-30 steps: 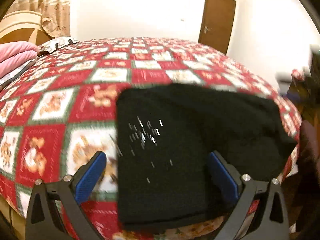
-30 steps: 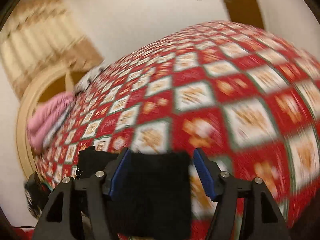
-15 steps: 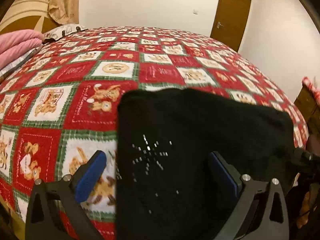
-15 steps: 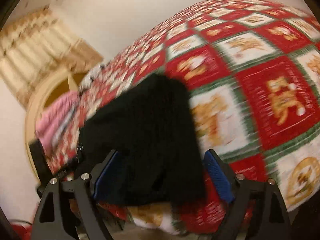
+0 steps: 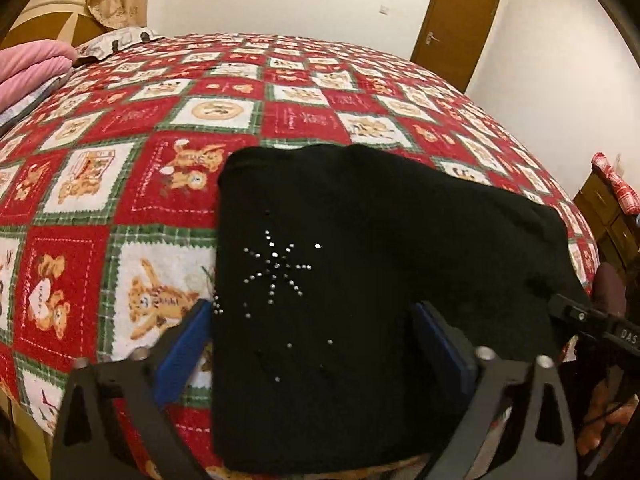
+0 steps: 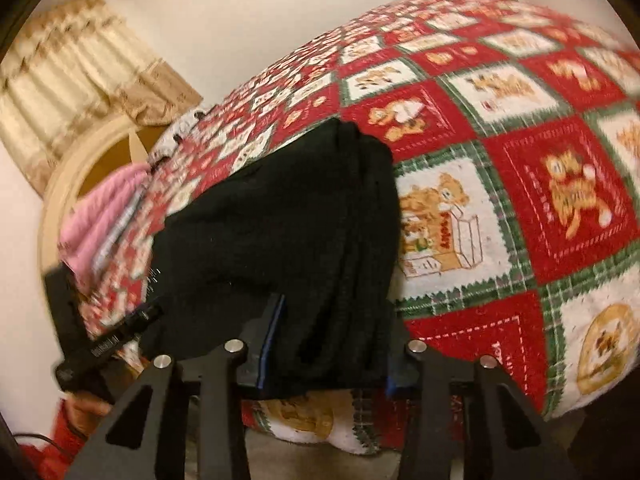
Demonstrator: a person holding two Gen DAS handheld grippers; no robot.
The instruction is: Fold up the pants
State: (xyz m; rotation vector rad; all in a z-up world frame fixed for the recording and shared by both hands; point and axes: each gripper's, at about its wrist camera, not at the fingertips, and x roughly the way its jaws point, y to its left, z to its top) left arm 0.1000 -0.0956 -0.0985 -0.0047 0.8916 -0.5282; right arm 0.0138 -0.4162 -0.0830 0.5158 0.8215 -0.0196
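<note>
While folded, black pants (image 5: 360,280), "DAS" on hand-held gripper (image 5: 624,334)

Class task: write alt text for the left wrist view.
Folded black pants with a sparkly star pattern lie on a red teddy-bear quilt, between the closing blue pads of the left hand-held gripper. A brown door stands behind.

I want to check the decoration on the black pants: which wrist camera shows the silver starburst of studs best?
The left wrist view: the silver stud starburst sits sharp and face-on on the folded black pants, with its rays all visible. The right wrist view is blurred and sees the pants from their layered edge, with only a few faint glints at their left edge.
</note>
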